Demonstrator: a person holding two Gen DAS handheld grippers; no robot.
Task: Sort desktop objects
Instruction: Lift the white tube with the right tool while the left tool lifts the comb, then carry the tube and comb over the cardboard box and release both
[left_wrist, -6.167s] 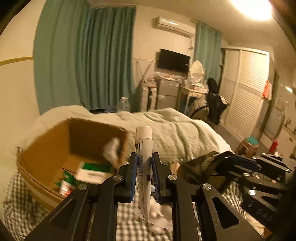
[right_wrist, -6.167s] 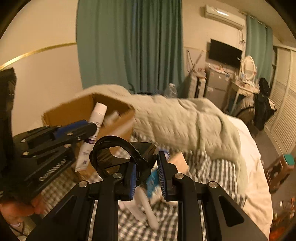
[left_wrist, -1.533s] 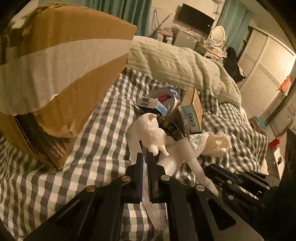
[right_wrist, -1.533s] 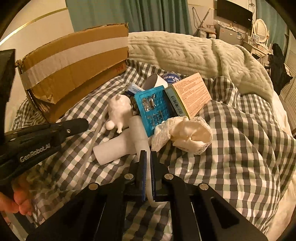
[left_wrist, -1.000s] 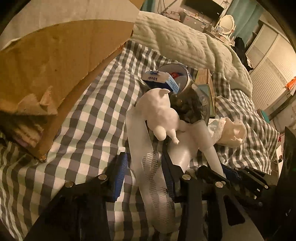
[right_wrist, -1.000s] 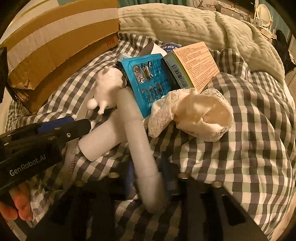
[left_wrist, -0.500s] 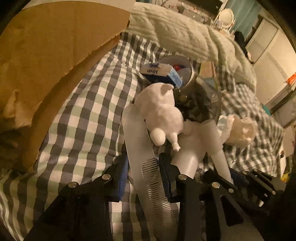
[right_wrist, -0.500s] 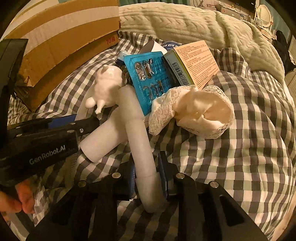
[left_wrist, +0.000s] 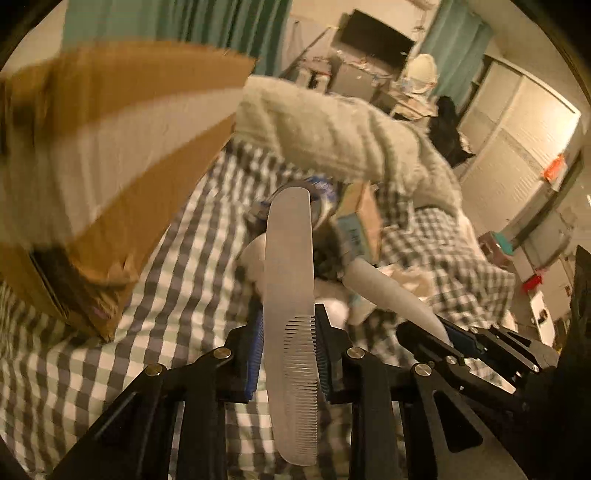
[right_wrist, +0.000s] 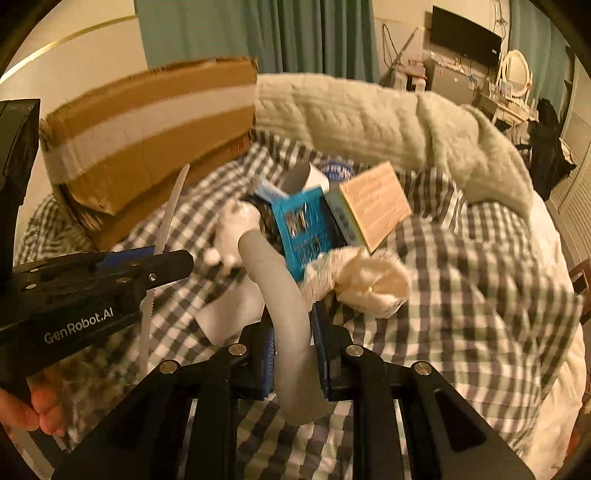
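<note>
Left wrist view, checked bedsheet (left_wrist: 155, 306), cardboard box (left_wrist: 110, 147), quilted blanket (left_wrist: 332, 125), teal curtains (left_wrist: 177, 22)

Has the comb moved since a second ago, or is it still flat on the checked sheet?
Yes. The comb is up off the checked sheet, clamped in the left gripper, its tip now against the blanket.

Pretty tight dead ahead: clutter pile (right_wrist: 317, 221), box (right_wrist: 147, 125) hogging the bed's (right_wrist: 480, 295) left edge, blanket (right_wrist: 369, 118) across the back. Open checked sheet on the right.
</note>
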